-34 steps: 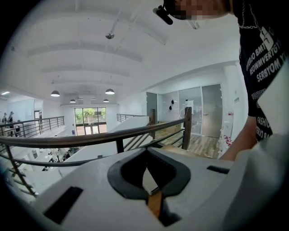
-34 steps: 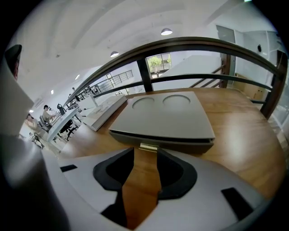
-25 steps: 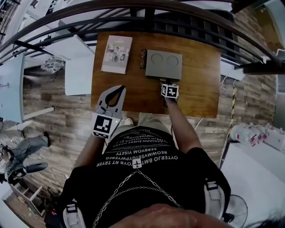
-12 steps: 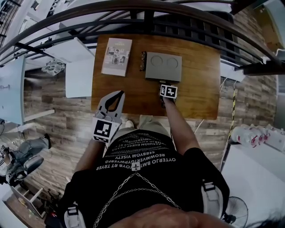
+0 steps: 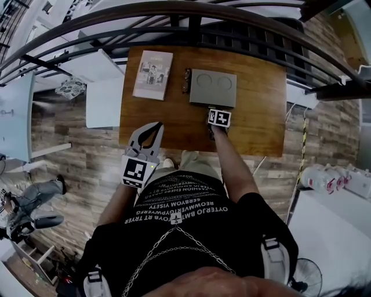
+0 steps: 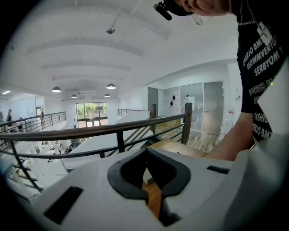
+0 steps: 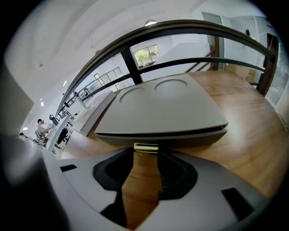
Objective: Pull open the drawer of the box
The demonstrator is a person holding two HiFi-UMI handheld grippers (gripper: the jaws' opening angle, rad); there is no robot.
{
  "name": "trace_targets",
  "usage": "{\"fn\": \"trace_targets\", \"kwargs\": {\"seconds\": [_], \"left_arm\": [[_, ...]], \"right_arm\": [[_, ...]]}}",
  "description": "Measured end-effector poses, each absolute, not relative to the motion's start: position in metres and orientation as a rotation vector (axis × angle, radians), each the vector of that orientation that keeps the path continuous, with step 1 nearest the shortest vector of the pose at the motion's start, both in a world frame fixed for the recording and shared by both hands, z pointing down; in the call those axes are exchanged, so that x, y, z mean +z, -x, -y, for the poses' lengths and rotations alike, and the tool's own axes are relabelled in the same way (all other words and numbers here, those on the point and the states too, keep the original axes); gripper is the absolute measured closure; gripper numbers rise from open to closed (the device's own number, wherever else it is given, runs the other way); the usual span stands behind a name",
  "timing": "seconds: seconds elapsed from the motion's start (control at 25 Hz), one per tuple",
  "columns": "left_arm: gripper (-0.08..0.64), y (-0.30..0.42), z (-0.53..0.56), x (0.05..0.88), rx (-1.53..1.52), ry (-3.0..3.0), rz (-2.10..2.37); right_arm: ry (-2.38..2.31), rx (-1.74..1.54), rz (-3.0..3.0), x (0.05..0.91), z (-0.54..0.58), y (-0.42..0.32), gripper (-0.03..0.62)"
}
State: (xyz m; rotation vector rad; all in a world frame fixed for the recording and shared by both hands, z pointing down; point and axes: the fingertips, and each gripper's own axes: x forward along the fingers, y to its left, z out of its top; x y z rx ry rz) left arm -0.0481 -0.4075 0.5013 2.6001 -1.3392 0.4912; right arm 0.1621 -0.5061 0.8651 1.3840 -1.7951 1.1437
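A flat grey box (image 5: 213, 87) with two round dents in its lid lies on the wooden table (image 5: 261, 125). My right gripper (image 5: 211, 109) is at the box's near side, under its marker cube. In the right gripper view the shut drawer front (image 7: 180, 136) runs below the lid (image 7: 162, 106). A small brass pull tab (image 7: 146, 147) lies between the tips of my right gripper (image 7: 146, 153), whose jaws have just been closing and stand close at its sides. My left gripper (image 5: 157, 125) hovers over the table's near left corner, its tips (image 6: 145, 151) together on nothing.
A book (image 5: 153, 71) lies at the table's left, and a small dark object (image 5: 186, 79) rests against the box's left side. A dark metal railing (image 5: 174, 17) curves behind the table. A white table (image 5: 104, 87) stands to the left.
The left gripper has drawn back a little toward the body. The right gripper stays at the box's front with the tab between its jaws.
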Motion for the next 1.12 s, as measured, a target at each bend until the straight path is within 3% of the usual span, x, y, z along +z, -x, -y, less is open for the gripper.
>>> {"fn": "trace_targets", "kwargs": {"seconds": [1.12], "left_arm": [[0.555,0.048,0.374,0.47,0.44,-2.66,1.406]], "right_arm": [[-1.343,1.096,1.819,0.863,0.445,-0.162,0.433]]}}
